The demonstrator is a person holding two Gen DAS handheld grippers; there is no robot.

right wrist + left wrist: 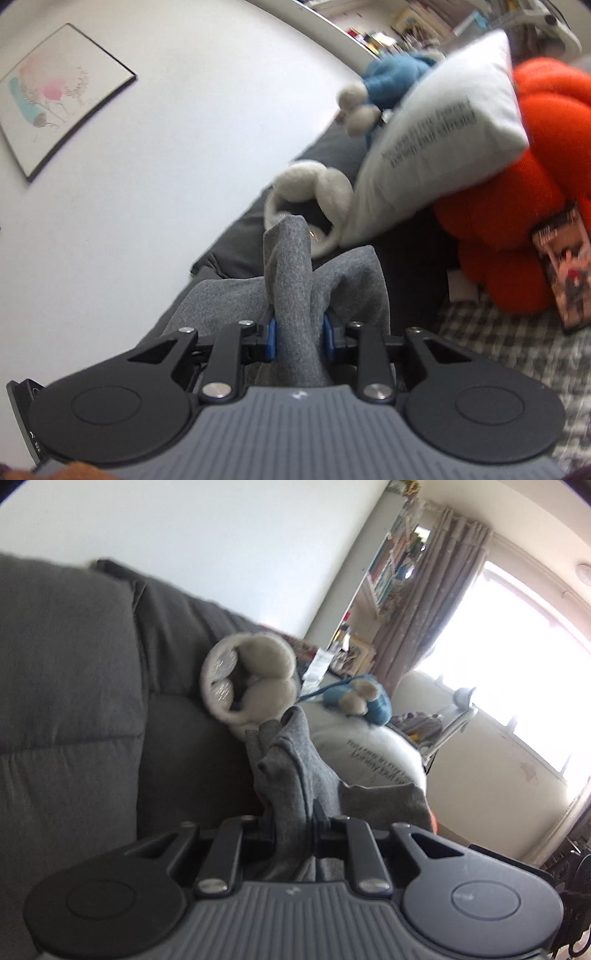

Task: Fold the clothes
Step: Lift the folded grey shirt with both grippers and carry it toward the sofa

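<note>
The left gripper [291,827] has its fingers drawn narrow and clamped on a bunch of grey garment [291,775], which stands up in crumpled folds from between them and spills to the right as a flatter flap. The cloth is lifted off any surface in this view, hanging in front of a dark grey sofa [74,701] whose back cushions fill the left side. Beyond the cloth, a white plush toy [255,679] with rounded ears sits on the sofa, touching a white pillow [369,760] with printed dark lettering. A blue plush toy [365,699] rests on top of that pillow. Curtains [436,602] hang beside a bright window [524,657] further back, with crowded shelves [391,561] to their left.

The right gripper [300,338] likewise pinches a thick fold of the same grey garment [291,280] between its blue-padded fingers [272,339], held partly apart by the cloth's bulk. The fabric rises in a peak above the grip and drapes down on both sides. Behind it lie the white plush toy [317,192], the lettered white pillow [443,147] tilted against an orange knotted cushion [524,206], and the blue plush toy [391,77]. A book or case [565,266] leans on the orange cushion above a checked fabric [509,347]. A framed picture [59,96] hangs on the white wall.
</note>
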